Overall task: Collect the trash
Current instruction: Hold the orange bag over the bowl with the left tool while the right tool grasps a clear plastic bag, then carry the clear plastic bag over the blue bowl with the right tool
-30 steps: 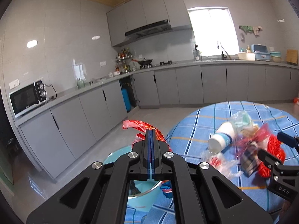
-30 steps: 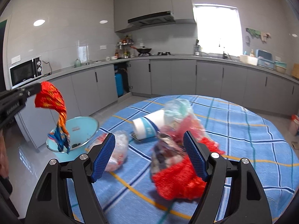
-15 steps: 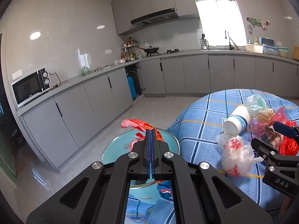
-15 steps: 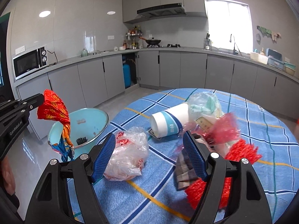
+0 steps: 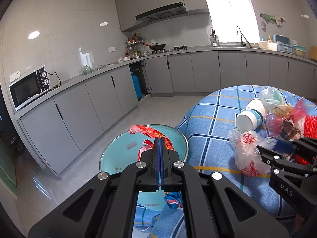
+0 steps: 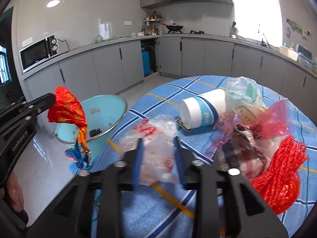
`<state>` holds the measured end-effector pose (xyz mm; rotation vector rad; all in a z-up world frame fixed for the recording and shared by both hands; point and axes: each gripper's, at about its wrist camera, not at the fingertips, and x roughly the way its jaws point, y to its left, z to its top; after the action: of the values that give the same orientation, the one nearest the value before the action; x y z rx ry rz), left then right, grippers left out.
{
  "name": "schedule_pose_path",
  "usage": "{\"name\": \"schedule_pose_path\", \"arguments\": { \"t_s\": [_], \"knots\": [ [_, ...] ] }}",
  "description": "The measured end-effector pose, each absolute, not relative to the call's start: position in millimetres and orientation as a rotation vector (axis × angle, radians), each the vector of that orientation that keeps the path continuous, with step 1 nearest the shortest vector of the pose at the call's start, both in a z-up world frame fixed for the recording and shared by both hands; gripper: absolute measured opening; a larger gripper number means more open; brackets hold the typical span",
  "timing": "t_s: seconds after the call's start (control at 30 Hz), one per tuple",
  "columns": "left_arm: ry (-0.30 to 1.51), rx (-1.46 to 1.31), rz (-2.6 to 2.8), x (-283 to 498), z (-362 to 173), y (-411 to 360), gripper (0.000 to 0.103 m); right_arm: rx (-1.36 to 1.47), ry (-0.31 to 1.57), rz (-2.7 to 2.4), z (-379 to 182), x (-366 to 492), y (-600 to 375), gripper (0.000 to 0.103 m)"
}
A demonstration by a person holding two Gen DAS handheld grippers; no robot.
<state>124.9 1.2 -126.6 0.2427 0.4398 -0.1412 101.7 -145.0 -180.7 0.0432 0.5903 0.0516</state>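
My left gripper [image 5: 160, 138] is shut on a red foil wrapper [image 5: 150, 131], which it holds above the light-blue bin [image 5: 111, 152] beside the table. In the right wrist view the wrapper [image 6: 65, 109] hangs from the left gripper [image 6: 50, 99], with its blue tail over the bin [image 6: 103, 107]. My right gripper [image 6: 157, 140] is closing on a crumpled clear plastic bag with red print [image 6: 158, 130] on the tablecloth, and the blue pads press its sides. The same bag [image 5: 247, 152] shows beside the right gripper [image 5: 277, 146].
A tipped paper cup [image 6: 200, 111], a pink bag [image 6: 271, 119], a red mesh net [image 6: 281, 174] and a greenish bag lie piled on the blue checked tablecloth [image 6: 158, 208]. Grey cabinets and a microwave [image 5: 29, 90] line the walls.
My right gripper swung left from the red mesh pile to the clear plastic bag and its jaws narrowed onto it. My left gripper sank with the wrapper, closer over the bin.
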Motion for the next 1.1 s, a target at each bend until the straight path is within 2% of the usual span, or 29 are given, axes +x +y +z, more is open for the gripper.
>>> {"name": "schedule_pose_path", "arguments": {
  "t_s": [0.03, 0.17, 0.7, 1.1],
  "knots": [
    [0.440, 0.242, -0.142, 124.5, -126.4, 1.2, 0.000, 0.037, 0.588, 0.058, -179.9, 100.9, -143.0, 0.015],
    [0.436, 0.232, -0.146, 123.6, -122.9, 2.4, 0.000, 0.037, 0.573, 0.078, -176.6, 97.7, -141.3, 0.010],
    [0.335, 0.197, -0.057, 138.6, -69.8, 37.6, 0.000, 0.039, 0.484, 0.134, -140.4, 116.2, -125.9, 0.009],
    [0.356, 0.171, 0.026, 175.5, -69.7, 69.2, 0.000, 0.038, 0.468, 0.198, -127.9, 154.4, -99.5, 0.009]
  ]
}}
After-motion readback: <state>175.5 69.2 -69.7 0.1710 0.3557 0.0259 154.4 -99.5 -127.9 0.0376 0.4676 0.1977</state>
